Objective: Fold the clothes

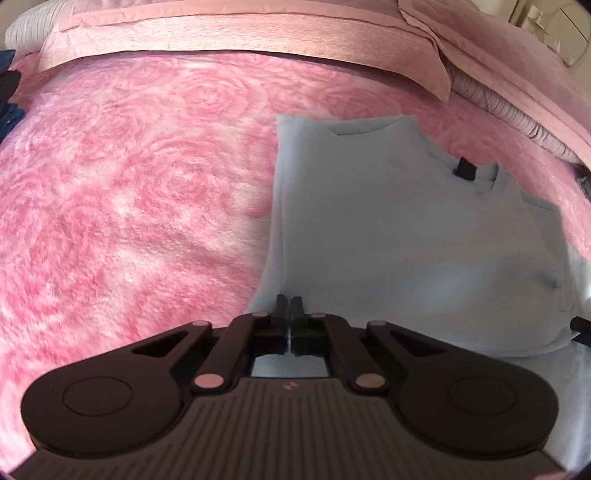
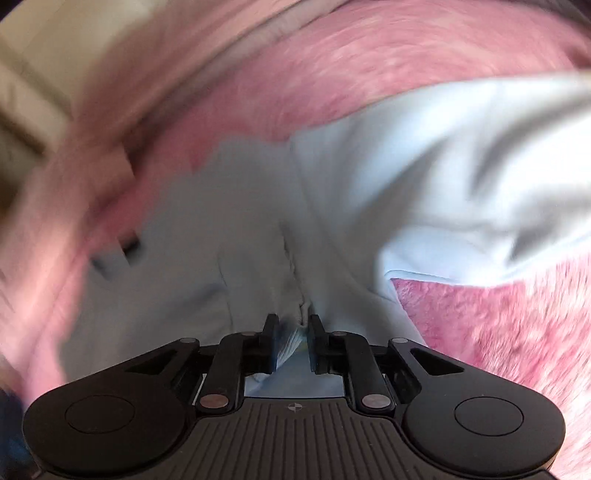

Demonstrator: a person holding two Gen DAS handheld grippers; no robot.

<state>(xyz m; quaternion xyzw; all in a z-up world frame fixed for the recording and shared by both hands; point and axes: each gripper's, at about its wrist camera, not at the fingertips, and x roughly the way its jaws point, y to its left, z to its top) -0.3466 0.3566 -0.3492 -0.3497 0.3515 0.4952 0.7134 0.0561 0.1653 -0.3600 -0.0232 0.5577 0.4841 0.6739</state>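
A light blue t-shirt (image 1: 388,221) lies on a pink fluffy blanket (image 1: 129,203), its left side folded inward and its collar with a black tag at the far end. My left gripper (image 1: 289,306) is shut at the shirt's near hem; whether cloth is pinched between its fingers is not visible. In the blurred right wrist view, my right gripper (image 2: 291,328) is shut on a bunched fold of the t-shirt (image 2: 332,203), which lifts and drapes to the right.
Pink pillows (image 1: 221,33) lie along the far edge of the bed. Dark blue cloth (image 1: 9,110) shows at the far left edge. The pink blanket (image 2: 498,325) extends to the right of the right gripper.
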